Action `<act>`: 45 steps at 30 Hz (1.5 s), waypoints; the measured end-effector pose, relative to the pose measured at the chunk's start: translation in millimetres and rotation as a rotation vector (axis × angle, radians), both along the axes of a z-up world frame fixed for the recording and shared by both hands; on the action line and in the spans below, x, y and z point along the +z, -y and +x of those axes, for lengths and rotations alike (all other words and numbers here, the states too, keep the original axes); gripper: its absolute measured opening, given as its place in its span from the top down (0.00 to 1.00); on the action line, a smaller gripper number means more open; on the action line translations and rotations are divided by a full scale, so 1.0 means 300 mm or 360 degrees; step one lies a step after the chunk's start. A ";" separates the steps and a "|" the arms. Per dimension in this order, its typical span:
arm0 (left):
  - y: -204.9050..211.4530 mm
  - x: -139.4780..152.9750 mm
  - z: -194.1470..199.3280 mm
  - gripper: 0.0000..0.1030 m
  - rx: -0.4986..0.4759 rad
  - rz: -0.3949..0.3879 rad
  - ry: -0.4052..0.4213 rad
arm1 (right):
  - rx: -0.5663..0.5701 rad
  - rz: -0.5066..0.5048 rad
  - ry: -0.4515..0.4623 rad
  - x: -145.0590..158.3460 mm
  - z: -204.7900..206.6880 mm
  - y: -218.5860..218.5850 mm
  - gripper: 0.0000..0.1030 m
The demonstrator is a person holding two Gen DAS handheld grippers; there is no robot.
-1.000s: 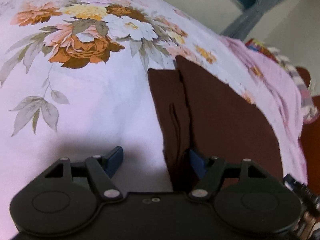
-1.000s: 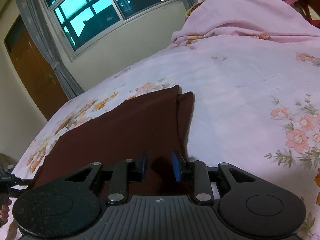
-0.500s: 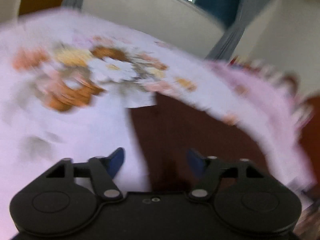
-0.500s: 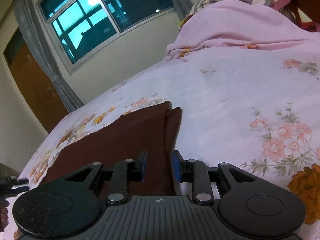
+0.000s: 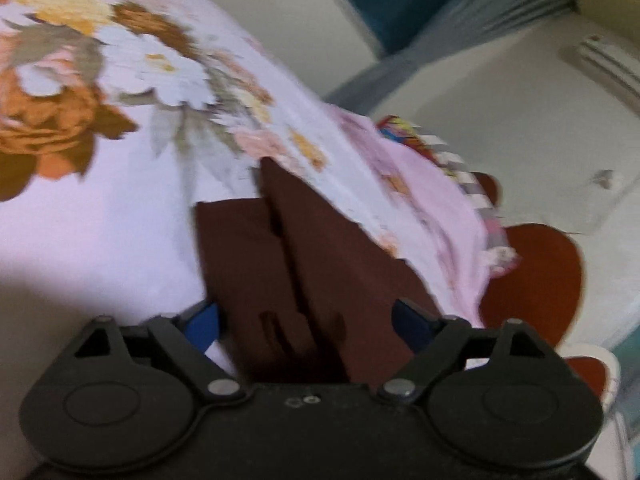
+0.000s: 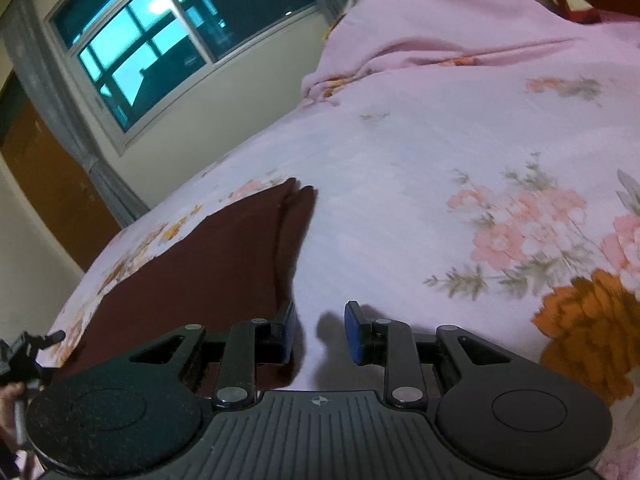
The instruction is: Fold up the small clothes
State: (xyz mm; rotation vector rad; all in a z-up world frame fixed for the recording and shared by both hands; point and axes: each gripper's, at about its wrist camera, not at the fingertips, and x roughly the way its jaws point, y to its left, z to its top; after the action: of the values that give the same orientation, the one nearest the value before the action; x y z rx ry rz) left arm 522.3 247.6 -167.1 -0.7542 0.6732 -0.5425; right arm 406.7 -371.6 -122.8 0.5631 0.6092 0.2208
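Observation:
A dark brown garment (image 5: 320,264) lies flat on a floral bedsheet (image 5: 100,208), folded with a narrow strip beside a wider panel. My left gripper (image 5: 308,320) is open, its blue pads either side of the garment's near edge, with the cloth between them. In the right wrist view the same garment (image 6: 208,264) lies to the left. My right gripper (image 6: 320,332) is open and empty over bare sheet just right of the garment's edge.
A pink blanket (image 6: 460,32) is heaped at the head of the bed. A reddish-brown wooden headboard (image 5: 536,280) stands beyond it. A window (image 6: 168,40) with grey curtains and a wooden door (image 6: 52,192) are on the far wall.
My left gripper shifted right so the garment's edge now sits between its open pads. My right gripper slid right off the garment onto bare sheet and opened a little wider.

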 end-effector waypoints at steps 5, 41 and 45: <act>0.020 -0.052 0.038 0.81 -0.0107 -0.0057 -0.0042 | -0.0021 0.0001 0.0016 0.009 -0.008 0.008 0.73; 1.557 0.218 0.083 0.51 -0.0865 0.0683 -0.0139 | -0.0510 0.0514 0.0166 -0.141 -0.299 0.709 0.74; 1.310 0.355 -0.007 0.21 -0.0588 0.0470 0.0009 | -0.0505 0.0499 0.0159 -0.133 -0.292 0.712 0.74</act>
State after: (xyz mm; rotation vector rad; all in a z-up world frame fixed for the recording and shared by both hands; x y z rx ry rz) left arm 520.1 -145.4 -60.6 -0.3509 0.8725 -0.7609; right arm 319.1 -585.2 -162.8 0.9361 0.3822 0.0432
